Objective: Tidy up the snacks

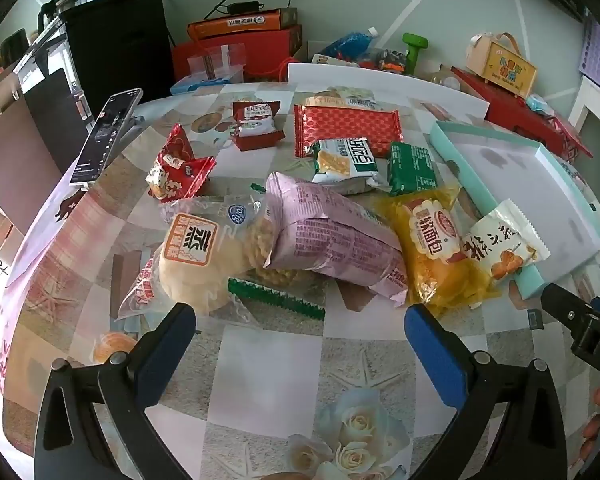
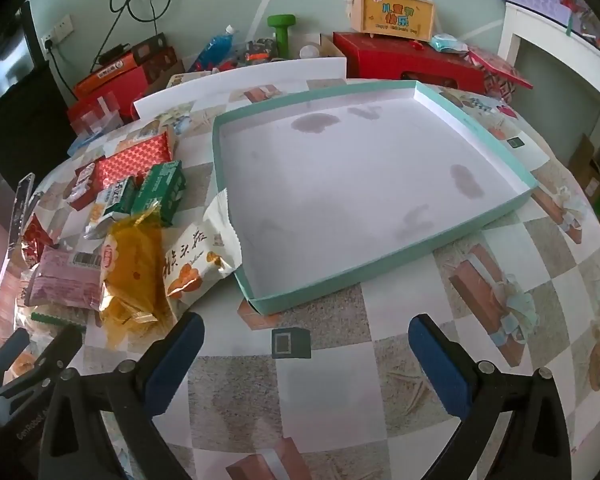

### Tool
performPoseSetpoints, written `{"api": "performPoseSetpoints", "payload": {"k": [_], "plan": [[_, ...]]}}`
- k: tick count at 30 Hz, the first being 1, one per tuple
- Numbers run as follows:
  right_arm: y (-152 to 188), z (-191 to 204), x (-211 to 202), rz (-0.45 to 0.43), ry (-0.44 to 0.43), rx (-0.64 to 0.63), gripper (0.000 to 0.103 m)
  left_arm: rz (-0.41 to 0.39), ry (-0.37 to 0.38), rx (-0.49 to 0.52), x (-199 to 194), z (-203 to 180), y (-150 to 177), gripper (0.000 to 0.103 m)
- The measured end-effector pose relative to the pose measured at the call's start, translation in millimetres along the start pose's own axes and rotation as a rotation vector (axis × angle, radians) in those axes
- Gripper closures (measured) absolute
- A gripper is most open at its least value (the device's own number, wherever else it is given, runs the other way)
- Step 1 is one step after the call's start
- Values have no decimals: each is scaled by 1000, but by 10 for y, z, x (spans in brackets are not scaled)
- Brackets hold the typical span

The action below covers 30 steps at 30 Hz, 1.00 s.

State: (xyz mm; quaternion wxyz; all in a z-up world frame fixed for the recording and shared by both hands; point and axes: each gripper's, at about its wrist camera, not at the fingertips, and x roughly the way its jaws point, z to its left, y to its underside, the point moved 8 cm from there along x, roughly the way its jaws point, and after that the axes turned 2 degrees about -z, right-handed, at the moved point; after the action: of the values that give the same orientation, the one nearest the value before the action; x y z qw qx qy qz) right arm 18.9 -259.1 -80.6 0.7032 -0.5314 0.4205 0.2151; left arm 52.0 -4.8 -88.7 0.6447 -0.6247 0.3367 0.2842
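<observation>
Both grippers are hovering low over the table (image 2: 320, 384), jaws spread wide and holding nothing: the left gripper (image 1: 300, 344) is facing the snack pile, the right gripper (image 2: 306, 354) is facing the tray (image 2: 452, 236).

Taking the tray as the marker, nothing is lying in it yet, though its floor is showing a few dark stains. Its near left corner is sitting just ahead of the right gripper. A white packet (image 2: 198, 258) is leaning on the tray's left wall, and the yellow bread bag (image 2: 134, 276) is lying just left of that. Further left, the pink bag (image 1: 332, 240) is resting partly over the round bun (image 1: 196, 264).

The white packet looks like the sensible first pick, being nearest the tray and uncovered. I'd be coming down across its narrow width and pinching lightly, since the film is probably slippery and the contents crushable.

Beyond the tray's far left, green packs (image 1: 412, 168), a red wafer pack (image 1: 348, 130) and small red wrappers (image 1: 176, 170) are waiting, well apart from it.
</observation>
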Motion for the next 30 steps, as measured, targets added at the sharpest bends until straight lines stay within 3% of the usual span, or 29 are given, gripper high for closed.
{"api": "performPoseSetpoints", "payload": {"k": [30], "plan": [[14,-5,32,7,9,-2,0,4,-6,3,10,26,36,0]]}}
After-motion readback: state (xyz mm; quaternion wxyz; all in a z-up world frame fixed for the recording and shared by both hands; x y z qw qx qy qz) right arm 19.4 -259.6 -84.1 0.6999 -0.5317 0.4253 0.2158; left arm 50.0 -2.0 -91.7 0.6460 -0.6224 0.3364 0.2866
